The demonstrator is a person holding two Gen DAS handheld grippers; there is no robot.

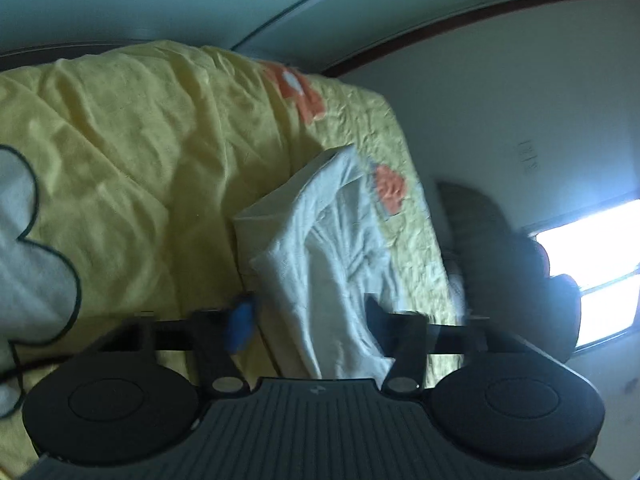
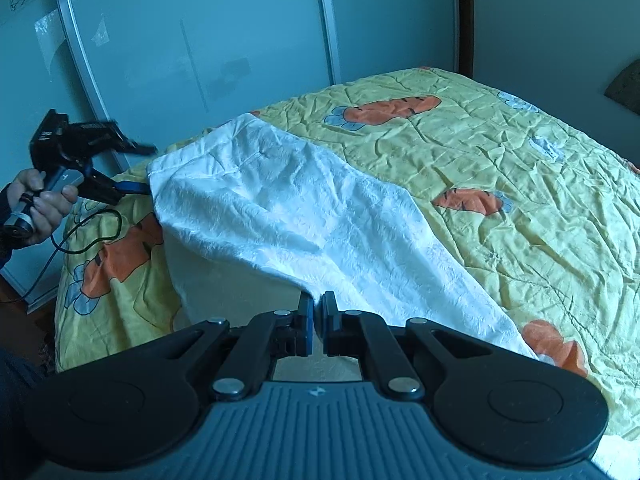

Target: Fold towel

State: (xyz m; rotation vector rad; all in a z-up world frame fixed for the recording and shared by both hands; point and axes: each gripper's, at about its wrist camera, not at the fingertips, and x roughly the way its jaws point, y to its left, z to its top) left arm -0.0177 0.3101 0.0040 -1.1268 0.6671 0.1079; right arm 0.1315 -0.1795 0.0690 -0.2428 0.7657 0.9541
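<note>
Right tool (image 2: 317, 316) clamped on white towel (image 2: 288, 208) edge; left tool (image 1: 308, 316) spread wide around towel.

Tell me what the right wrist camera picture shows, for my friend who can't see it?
The right claw is shut on the near edge of a white towel, lifting it off a yellow bedspread printed with orange carrots. At far left, a hand holds the left claw, open beside the towel's other corner, in front of a pale sliding door.
</note>
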